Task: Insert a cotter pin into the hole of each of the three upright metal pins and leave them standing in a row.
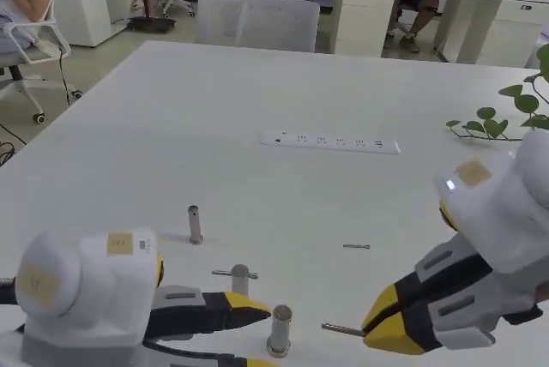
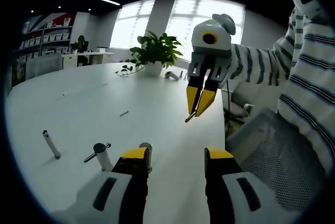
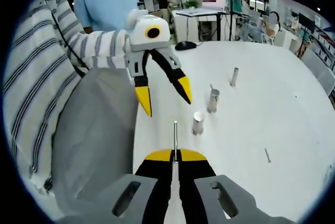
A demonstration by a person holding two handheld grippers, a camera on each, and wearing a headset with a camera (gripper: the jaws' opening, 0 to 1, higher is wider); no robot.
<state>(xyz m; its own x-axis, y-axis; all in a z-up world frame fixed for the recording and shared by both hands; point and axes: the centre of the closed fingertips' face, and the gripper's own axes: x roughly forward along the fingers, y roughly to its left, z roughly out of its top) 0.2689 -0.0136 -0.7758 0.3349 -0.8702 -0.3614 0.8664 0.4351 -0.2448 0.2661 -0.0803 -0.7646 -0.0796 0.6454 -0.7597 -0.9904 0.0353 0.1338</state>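
1. At the near edge of the white table (image 1: 257, 93): three short upright grey metal pins in a slanting row, namely the far pin (image 1: 195, 224), the middle pin (image 1: 239, 283) and the near pin (image 1: 280, 329).
2. Middle pin already crossed near its top by a thin fitted cotter pin (image 1: 225, 273). Far pin and near pin with nothing through them, so probably two insertions left.
3. Right gripper (image 1: 371, 333): yellow-tipped jaws pressed together on a slim silver held cotter pin (image 1: 340, 328). Kept roughly level, free end aimed at the near pin, close beside it but apart, presumably to line up with the cross-hole.
4. Left gripper (image 3: 166, 104): jaws spread wide, gripping nothing, hovering just beside the near pin. Most likely poised to close on it and steady it against the sideways push.
5. Spare cotter pin (image 1: 356, 246) lying flat on the table, well apart from the row, likely reserved for the far pin.
6. Which way the near pin's hole faces: too small to tell. As a judgement, a misaligned thrust could tip that pin toward the middle one, hence the bracing gripper alongside.
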